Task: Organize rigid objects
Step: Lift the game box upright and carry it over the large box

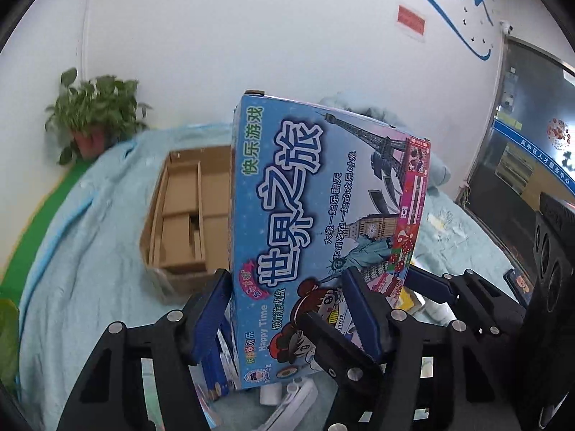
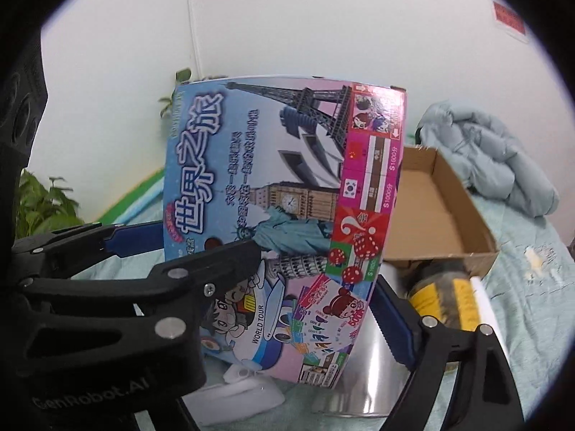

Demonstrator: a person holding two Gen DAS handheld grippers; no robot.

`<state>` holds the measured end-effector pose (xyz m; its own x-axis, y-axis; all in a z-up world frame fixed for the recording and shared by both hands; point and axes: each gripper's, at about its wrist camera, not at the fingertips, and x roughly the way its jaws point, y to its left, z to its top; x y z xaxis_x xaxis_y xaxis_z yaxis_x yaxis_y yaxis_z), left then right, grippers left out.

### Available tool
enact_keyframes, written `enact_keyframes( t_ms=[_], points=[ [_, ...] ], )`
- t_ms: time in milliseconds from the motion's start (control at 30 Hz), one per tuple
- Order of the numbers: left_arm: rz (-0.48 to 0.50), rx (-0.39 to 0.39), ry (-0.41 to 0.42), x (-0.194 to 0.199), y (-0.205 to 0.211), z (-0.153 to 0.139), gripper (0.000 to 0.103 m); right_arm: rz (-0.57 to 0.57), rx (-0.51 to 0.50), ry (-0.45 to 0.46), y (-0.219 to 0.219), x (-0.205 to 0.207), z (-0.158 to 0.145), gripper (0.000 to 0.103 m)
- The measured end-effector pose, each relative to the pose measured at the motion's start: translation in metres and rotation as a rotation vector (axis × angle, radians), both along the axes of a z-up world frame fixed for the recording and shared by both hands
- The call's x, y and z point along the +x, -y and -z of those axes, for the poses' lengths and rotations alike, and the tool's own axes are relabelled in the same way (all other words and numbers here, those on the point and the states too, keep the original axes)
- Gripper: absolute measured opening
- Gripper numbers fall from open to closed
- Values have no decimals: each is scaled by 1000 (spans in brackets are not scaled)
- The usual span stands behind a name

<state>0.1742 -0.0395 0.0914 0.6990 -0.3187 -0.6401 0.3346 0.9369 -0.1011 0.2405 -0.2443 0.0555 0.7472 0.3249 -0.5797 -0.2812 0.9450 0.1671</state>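
Game box (image 1: 316, 215) held upright, tilted, above the blue cloth (image 1: 90, 244), in front of the cardboard tray (image 1: 187, 215). Left gripper (image 1: 287, 309) clamped across the box's lower end. Right gripper (image 2: 316, 319) around the same box; pad contact cannot be told.

Glossy printed card game box (image 1: 323, 215); matt corrugated cardboard tray (image 1: 187, 215); soft cloth sheet (image 1: 90, 251); shiny metal tin (image 2: 363, 370)
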Motion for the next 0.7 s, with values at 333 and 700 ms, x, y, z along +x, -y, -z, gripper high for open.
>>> enact_keyframes(
  t_ms=[333, 700],
  points=[
    [2, -18, 79, 35, 13, -45, 61, 14, -9, 76, 0, 36, -28, 86],
    [-23, -69, -6, 142, 7, -46, 61, -33, -6, 5, -7, 116, -23, 86]
  ],
)
